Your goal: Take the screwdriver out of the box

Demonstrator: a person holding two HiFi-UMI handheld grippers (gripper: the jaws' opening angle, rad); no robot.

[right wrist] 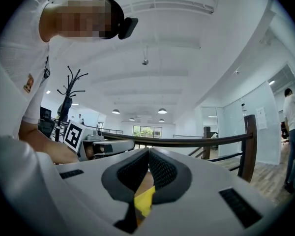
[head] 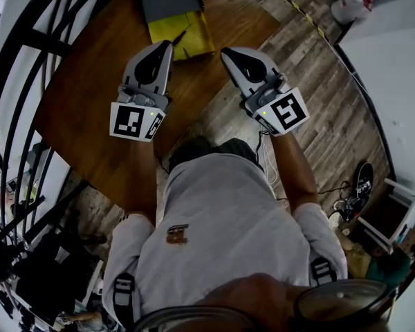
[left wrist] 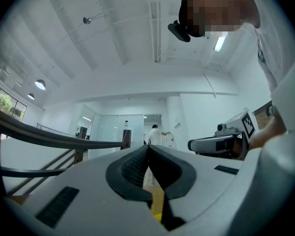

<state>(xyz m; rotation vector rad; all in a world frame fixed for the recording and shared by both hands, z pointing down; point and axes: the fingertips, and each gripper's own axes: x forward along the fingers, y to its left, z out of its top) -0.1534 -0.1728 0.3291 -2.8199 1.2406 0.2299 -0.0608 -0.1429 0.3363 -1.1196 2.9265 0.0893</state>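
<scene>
Presently: both grippers shut and empty, screwdriver on the box

I find the left gripper (head: pixel 168 45) and the right gripper (head: pixel 225 50) held side by side over a round table (head: pixel 90 95) of smooth brown wood. Both are pointed toward the far side, where the box (head: pixel 196 41) stands.

The box is a flat yellow rectangle. A matt grey lid (head: pixel 170 2), also flat and rectangular, lies just beyond it and touches its far edge.

The screwdriver (head: pixel 180 34) reads as a slim dark rod. It lies slanted across the near left part of the yellow surface. Its near end sits just beside the left gripper's tip; I cannot tell whether the two touch.

In the left gripper view, the left gripper (left wrist: pixel 148 149) has its jaws closed together. The ribbed black pads (left wrist: pixel 132 167) meet along one seam with nothing between them. A sliver of yellow shows through the gap lower down.

In the right gripper view, the right gripper (right wrist: pixel 148 152) is likewise closed. Its ribbed pads (right wrist: pixel 163 170) meet at the seam and grip nothing, and the yellow of the box shows below them.

Each gripper has a smooth pale grey shell, tapered to the tip, with a black-and-white marker cube at the rear.

The floor (head: pixel 311 61) beside the table is of grey-brown planks.
</scene>
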